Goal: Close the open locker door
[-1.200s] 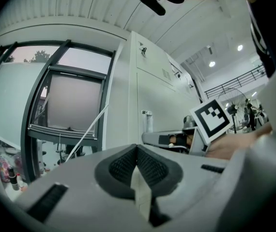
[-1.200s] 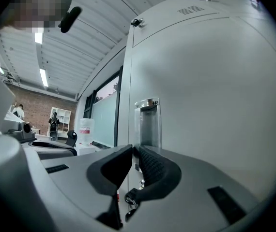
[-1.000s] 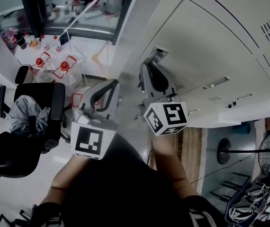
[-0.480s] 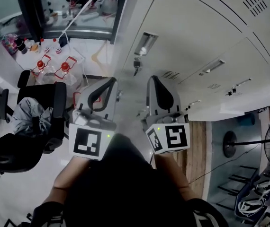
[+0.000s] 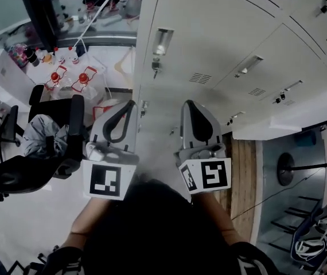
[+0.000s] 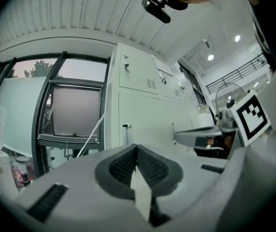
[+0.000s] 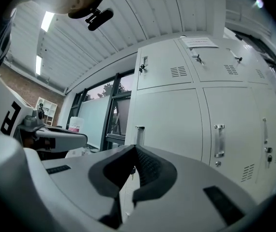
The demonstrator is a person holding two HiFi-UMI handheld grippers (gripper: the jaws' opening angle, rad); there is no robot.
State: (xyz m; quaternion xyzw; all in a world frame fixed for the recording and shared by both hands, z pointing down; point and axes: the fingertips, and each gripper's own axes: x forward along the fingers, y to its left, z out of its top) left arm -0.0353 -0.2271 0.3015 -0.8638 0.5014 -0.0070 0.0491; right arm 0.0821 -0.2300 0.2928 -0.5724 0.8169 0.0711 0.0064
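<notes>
Head view, left fingers: my white two-jaw left gripper (image 5: 130, 103) sits lower centre-left, jaws pressed together, holding nothing.
Head view, right fingers: my white two-jaw right gripper (image 5: 187, 103) sits lower centre-right, level with the left one.
Head view, door: the pale grey metal locker door (image 5: 209, 44) is at upper centre, flush with its neighbours and apart from both grippers.
Left gripper view, fingers: the dark pads (image 6: 150, 168) meet at centre bottom with nothing between them.
Left gripper view, door: it is at the centre (image 6: 145, 120), beyond the tips and untouched.
Right gripper view, fingers: my jaws have just been closing and now meet, empty.
Right gripper view, door: it stands shut at centre right (image 7: 167, 124), clear of my tips.
</notes>
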